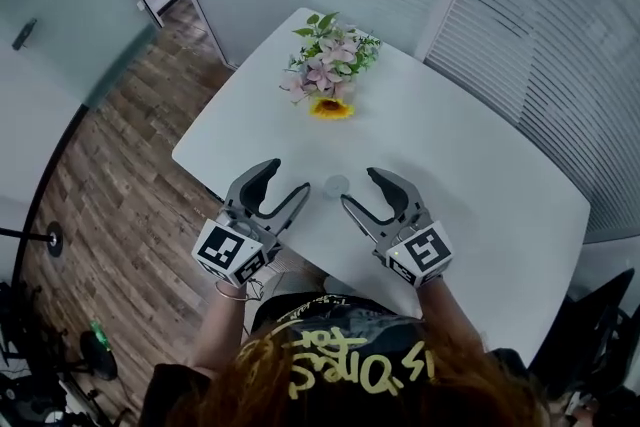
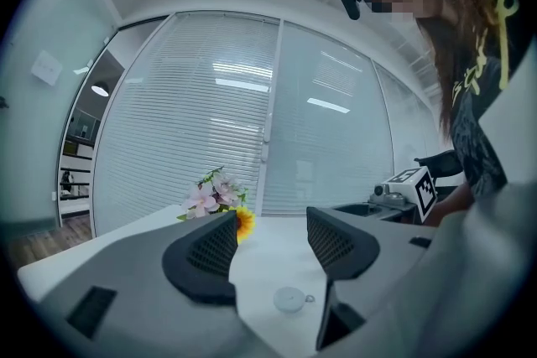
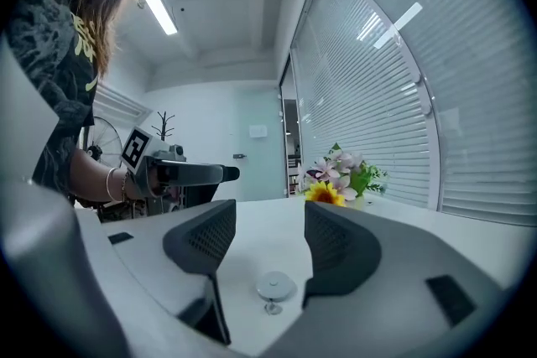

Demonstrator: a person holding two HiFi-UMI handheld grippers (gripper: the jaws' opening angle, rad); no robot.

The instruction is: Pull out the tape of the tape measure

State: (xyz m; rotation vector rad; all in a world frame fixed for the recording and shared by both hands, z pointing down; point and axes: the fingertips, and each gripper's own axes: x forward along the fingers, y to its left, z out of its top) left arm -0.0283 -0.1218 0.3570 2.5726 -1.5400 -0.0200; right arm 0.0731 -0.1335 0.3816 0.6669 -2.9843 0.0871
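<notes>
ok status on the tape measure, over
Left gripper open, right gripper open, both empty. Tape measure flat on table between them, untouched. Path clear; flowers well beyond.

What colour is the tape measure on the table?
The tape measure is white; clearest in the right gripper view.

Low in the head view's centre, the person wears a black top (image 1: 300,307) printed with yellow lettering, and a thin bracelet (image 1: 234,293) at lower left. The left tool (image 1: 288,177) and the right tool (image 1: 359,187) are grey with curved black jaws, each carrying a white cube (image 1: 228,251) with black square markers.
</notes>
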